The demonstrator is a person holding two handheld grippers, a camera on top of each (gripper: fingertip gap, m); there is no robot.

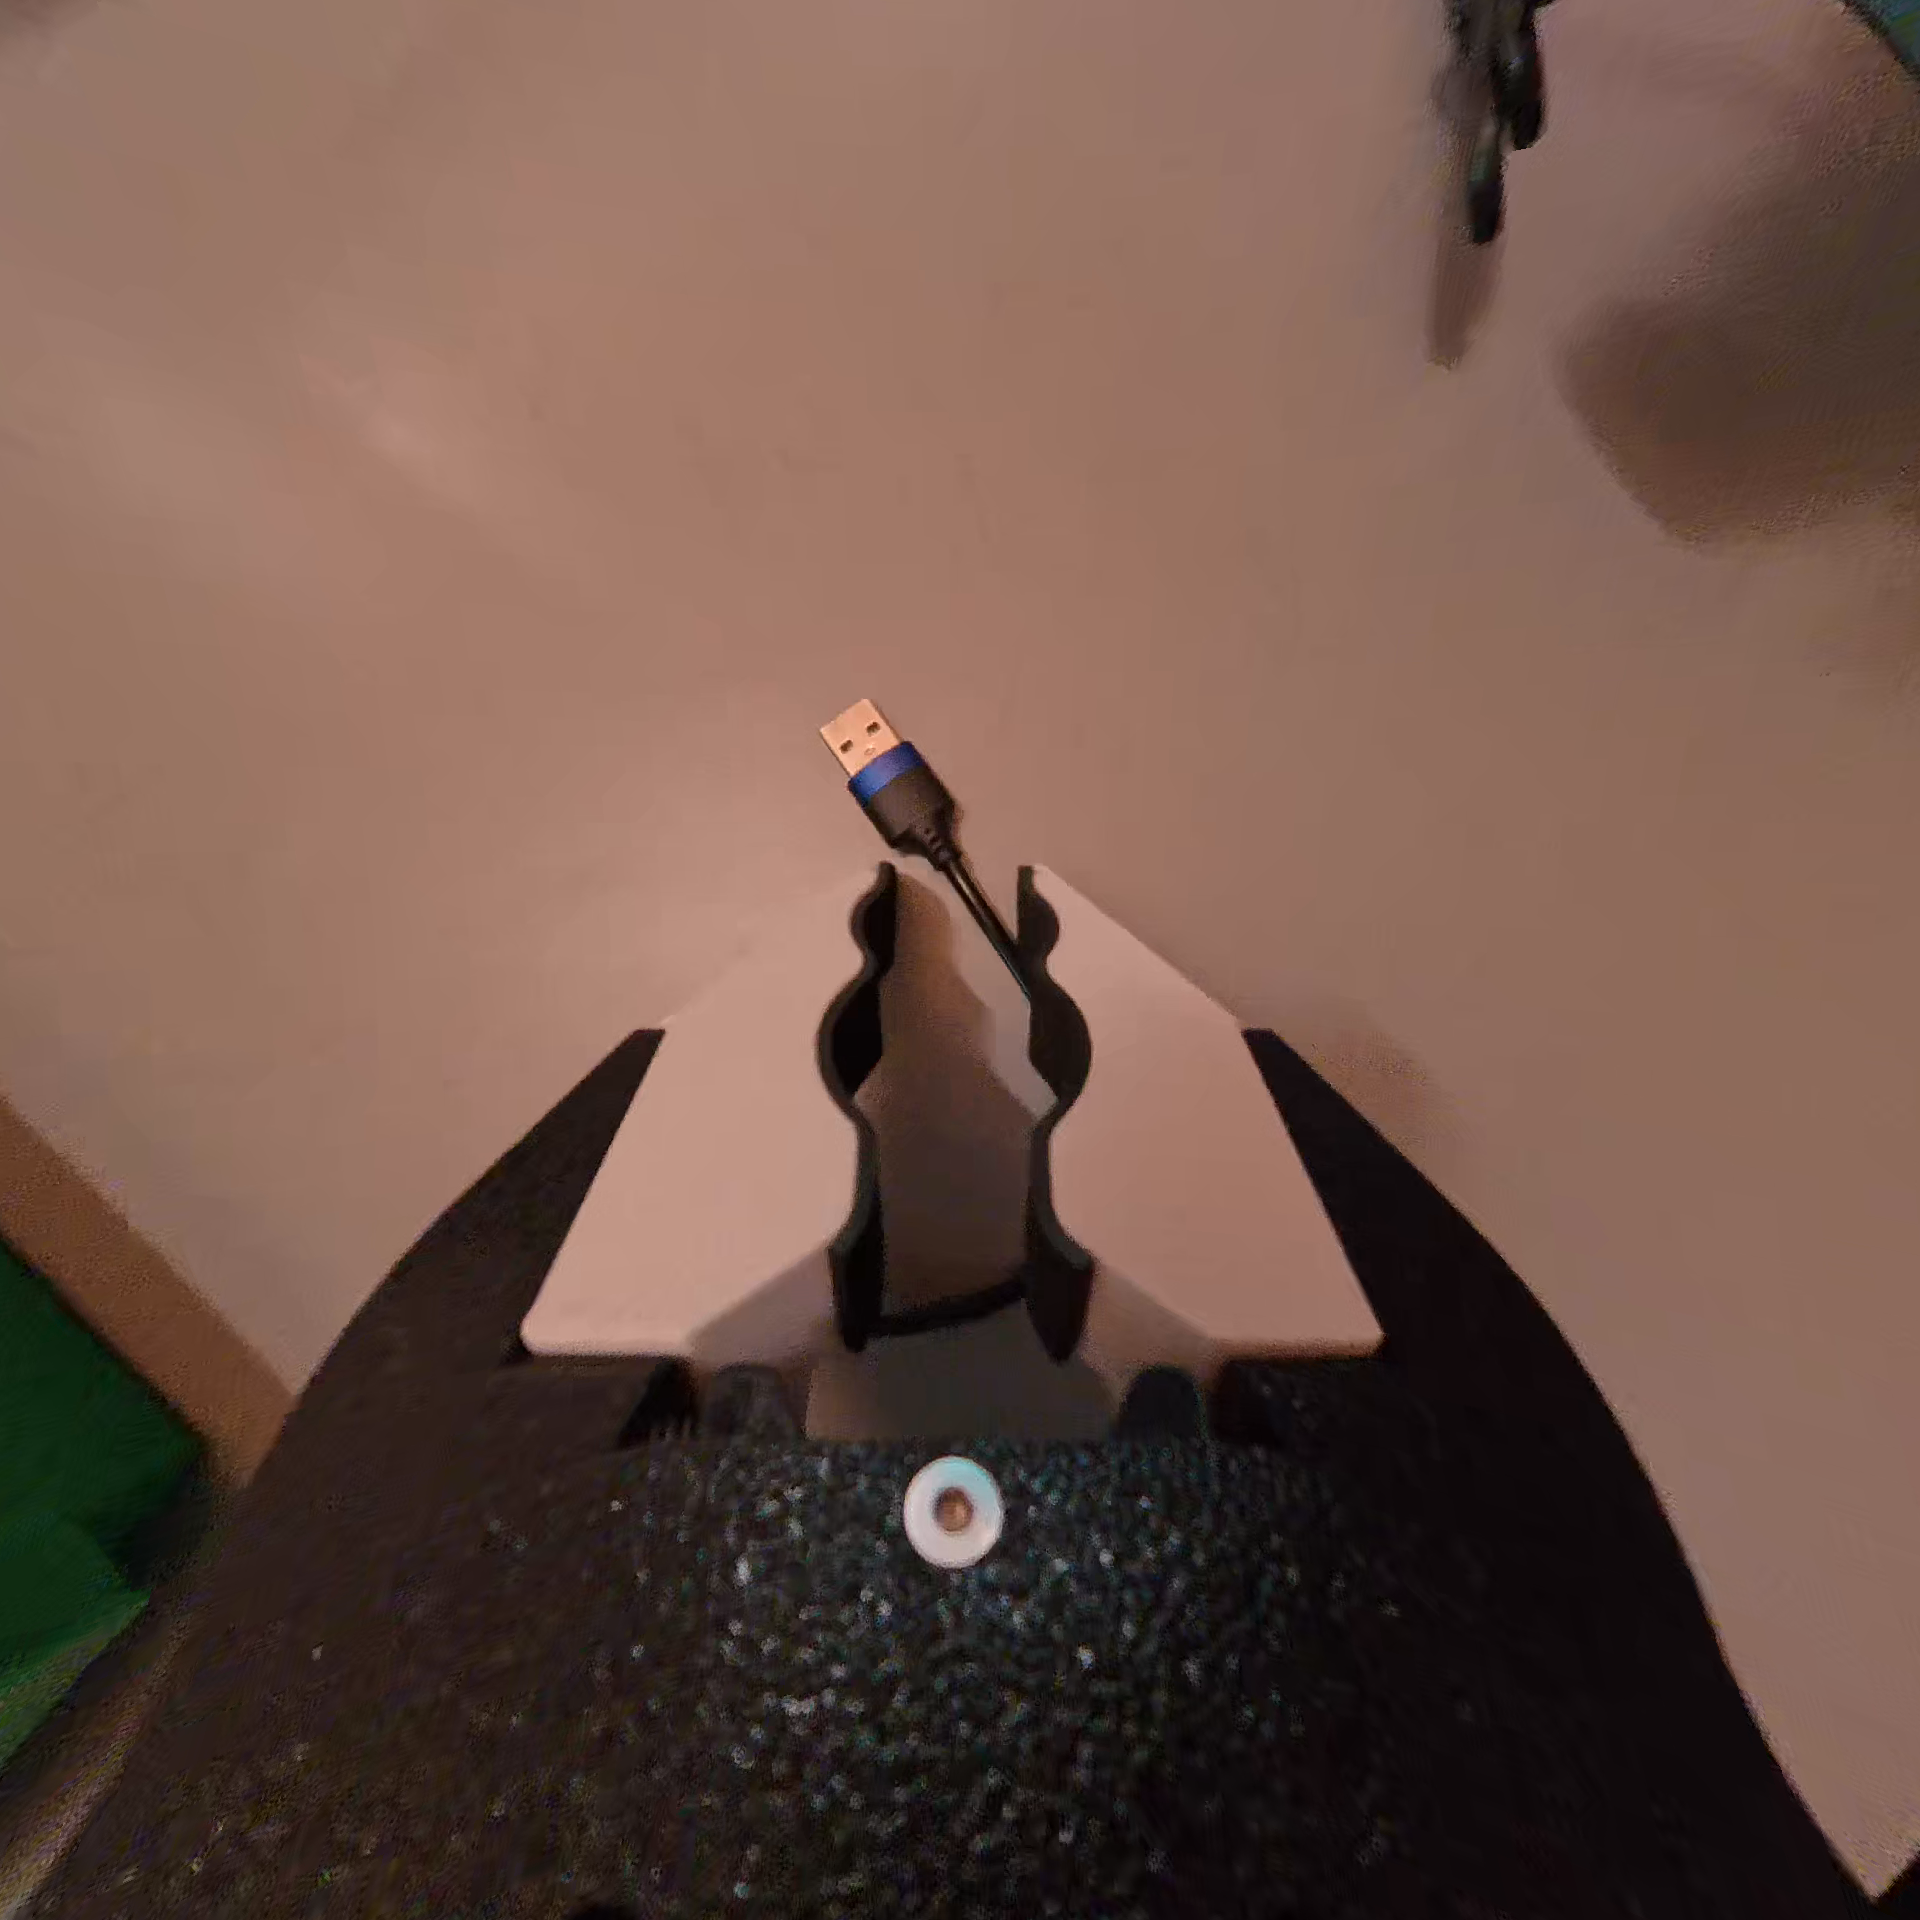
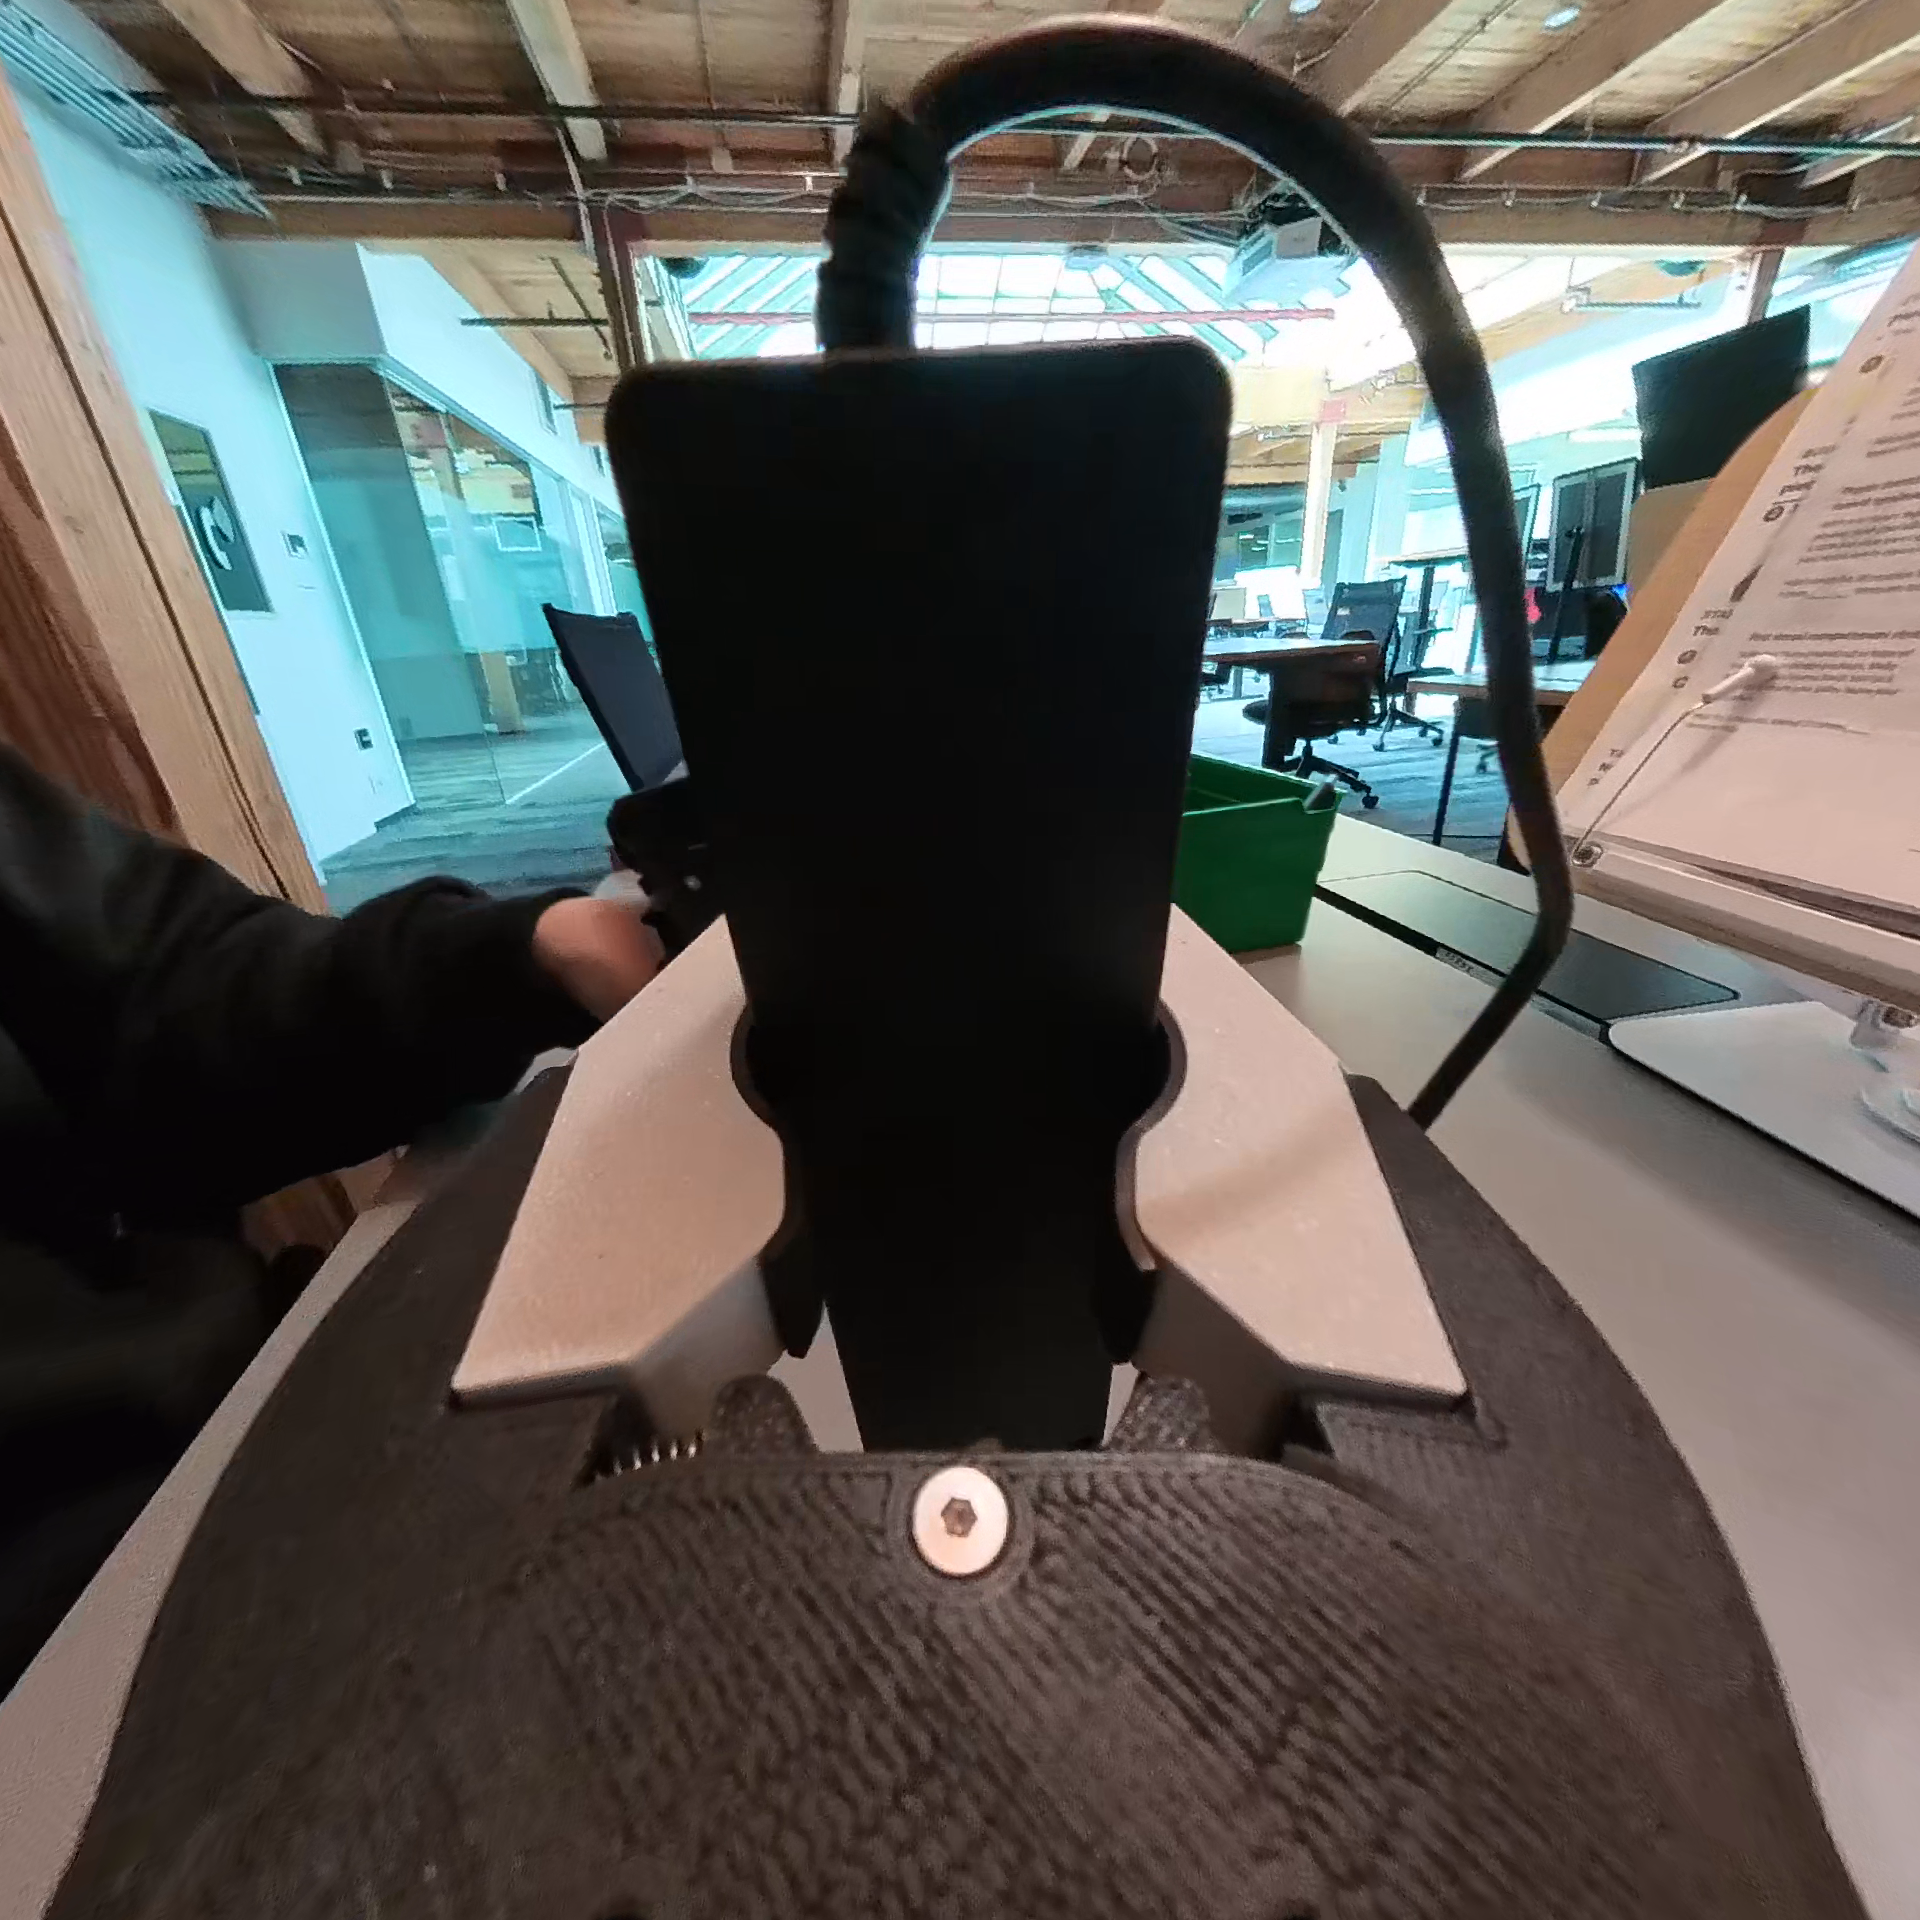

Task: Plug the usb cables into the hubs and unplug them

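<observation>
Left gripper (image 1: pixel 956 883): was seen from above, pointed down at the worktop (image 1: pixel 520 468); its wavy black pads (image 1: pixel 860 1029) were parted, with bare worktop showing between them along their whole length.
USB cable (image 1: pixel 982 914): a thin black lead was seen running under the gap between the left gripper's fingers and emerging just inside the right pad; whether it was touched by that pad could not be told. It was not clamped.
USB plug (image 1: pixel 883 764): a silver connector with a blue collar and black boot was recorded lying flat on the worktop just beyond the left fingertips, its metal end turned away from the gripper.
Right gripper (image 2: pixel 956 1049): was held roughly level above the worktop, its fingers clenched on the hub.
Hub (image 2: pixel 920 675): a flat black slab was gripped at its near, narrower end; its wider end stood clear beyond the fingertips.
Hub lead (image 2: pixel 1455 416): a thick black cord was seen rising from the hub's far end, arching over to the right and dropping to the worktop.
Green bin (image 2: pixel 1252 873): was noted at the worktop's far edge, behind the hub.
Document stand (image 2: pixel 1766 644): a propped printed sheet was recorded at the worktop's right side.
Sleeve (image 2: pixel 260 1018): a dark-sleeved arm was seen at the left edge.
</observation>
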